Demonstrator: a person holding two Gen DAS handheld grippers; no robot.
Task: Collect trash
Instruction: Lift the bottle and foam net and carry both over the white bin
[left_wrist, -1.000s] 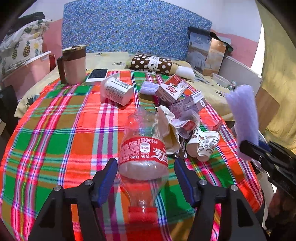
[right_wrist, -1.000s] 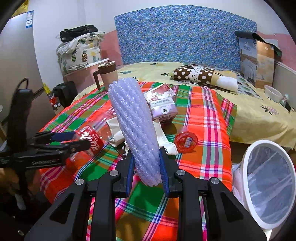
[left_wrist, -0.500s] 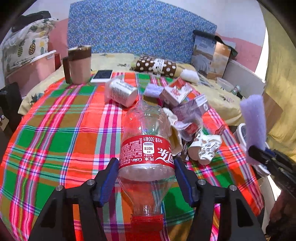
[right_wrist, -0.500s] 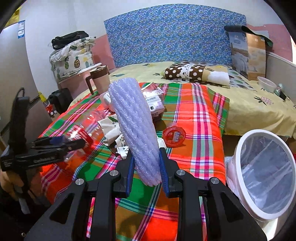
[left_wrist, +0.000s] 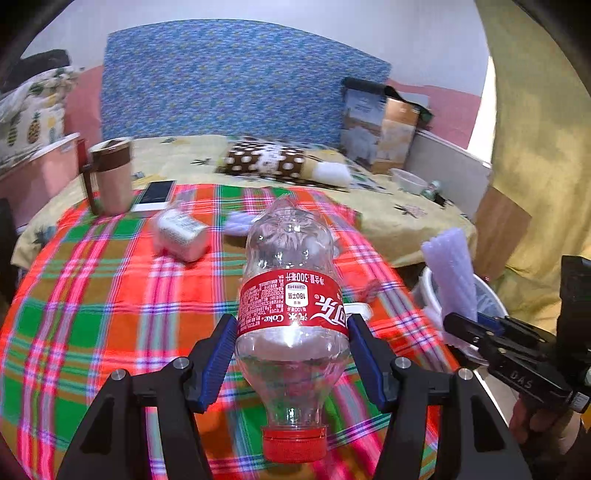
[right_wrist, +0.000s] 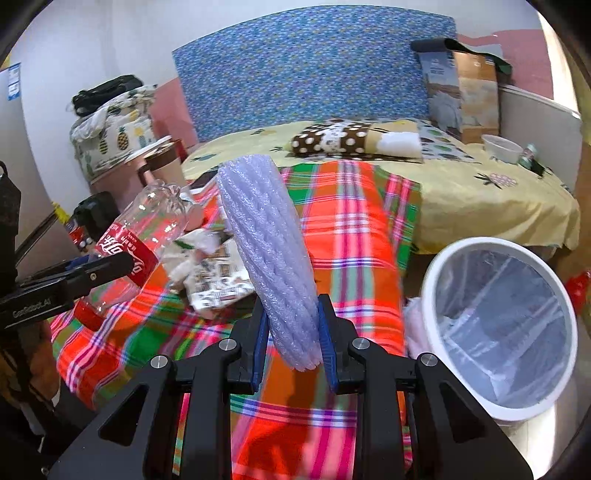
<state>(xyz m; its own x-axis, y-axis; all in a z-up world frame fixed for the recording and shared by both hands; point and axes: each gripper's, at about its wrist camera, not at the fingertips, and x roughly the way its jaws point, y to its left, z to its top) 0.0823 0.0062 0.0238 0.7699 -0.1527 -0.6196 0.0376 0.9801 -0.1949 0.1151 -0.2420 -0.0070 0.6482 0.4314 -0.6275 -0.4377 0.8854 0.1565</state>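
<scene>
Our left gripper (left_wrist: 291, 354) pinches the clear bottle (left_wrist: 291, 295); our right gripper (right_wrist: 291, 336) pinches the foam sleeve (right_wrist: 269, 251). White bin (right_wrist: 436, 266) beside the cloth edge (right_wrist: 400, 295).

My clear bottle (left_wrist: 291, 295) has a red label and red cap (left_wrist: 294, 444). The foam sleeve (right_wrist: 269, 258) is pale purple. The cloth (left_wrist: 110, 295) is plaid in orange, green and pink, the bin (right_wrist: 436, 295) white, the headboard (left_wrist: 236, 81) speckled blue.

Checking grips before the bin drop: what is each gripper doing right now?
Left gripper: shut on the Coke bottle.
Right gripper: shut on the purple foam sleeve.
</scene>
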